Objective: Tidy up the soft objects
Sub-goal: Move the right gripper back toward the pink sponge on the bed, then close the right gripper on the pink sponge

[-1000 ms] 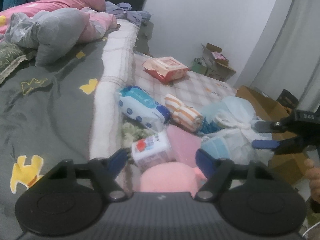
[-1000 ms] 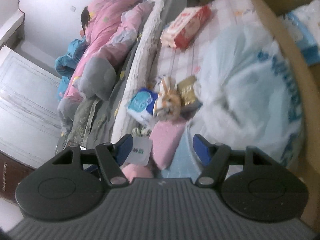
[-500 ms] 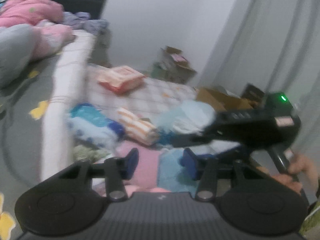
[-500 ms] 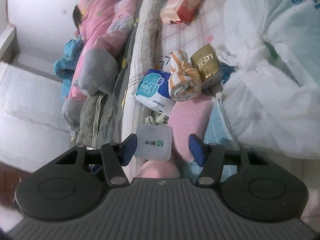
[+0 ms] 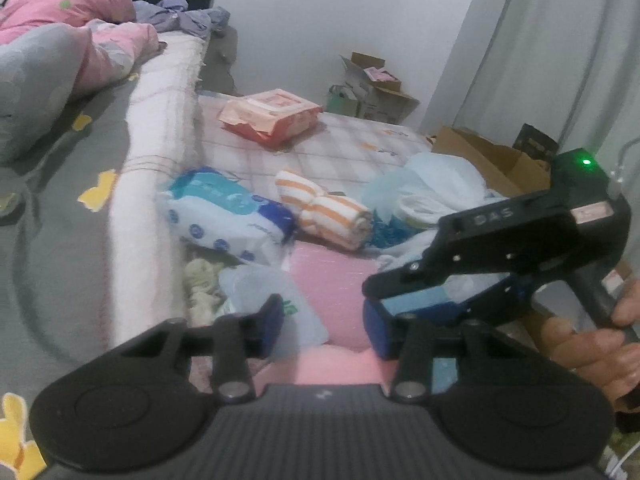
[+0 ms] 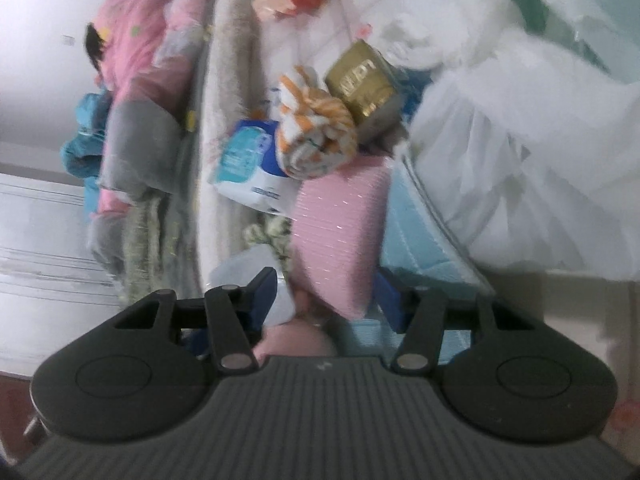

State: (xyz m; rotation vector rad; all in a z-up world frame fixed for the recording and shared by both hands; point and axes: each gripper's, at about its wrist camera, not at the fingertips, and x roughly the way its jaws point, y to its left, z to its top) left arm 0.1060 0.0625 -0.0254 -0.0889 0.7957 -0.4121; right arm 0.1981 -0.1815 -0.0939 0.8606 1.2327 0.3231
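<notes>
A heap of soft things lies on the checked mattress [image 5: 352, 148]: a pink pack [image 5: 332, 276], an orange-striped rolled towel [image 5: 324, 212], a blue-white tissue pack [image 5: 228, 216] and a clear packet [image 5: 260, 292]. My left gripper [image 5: 326, 328] hovers low over the pink pack and a pink rounded thing [image 5: 332, 364], jaws half-wide, no pad visibly pressing. My right gripper [image 5: 372, 300] reaches in from the right. In its own blurred view the right gripper [image 6: 326, 300] straddles the near end of the pink pack [image 6: 340, 224], its pads apart from it, beside a light blue pack [image 6: 420, 236].
A gold tin [image 6: 364, 80] sits behind the towel. A white plastic bag [image 5: 432, 192] bulges at right, with a cardboard box [image 5: 492, 160] beyond. A red-orange wipes pack [image 5: 272, 114] lies farther back. A person in pink [image 5: 60, 4] lies on the raised bed at left.
Both grippers' jaws have narrowed. The right gripper has come down and in over the pile, now large in the left wrist view. The left gripper has shifted closer to the pink pack.
</notes>
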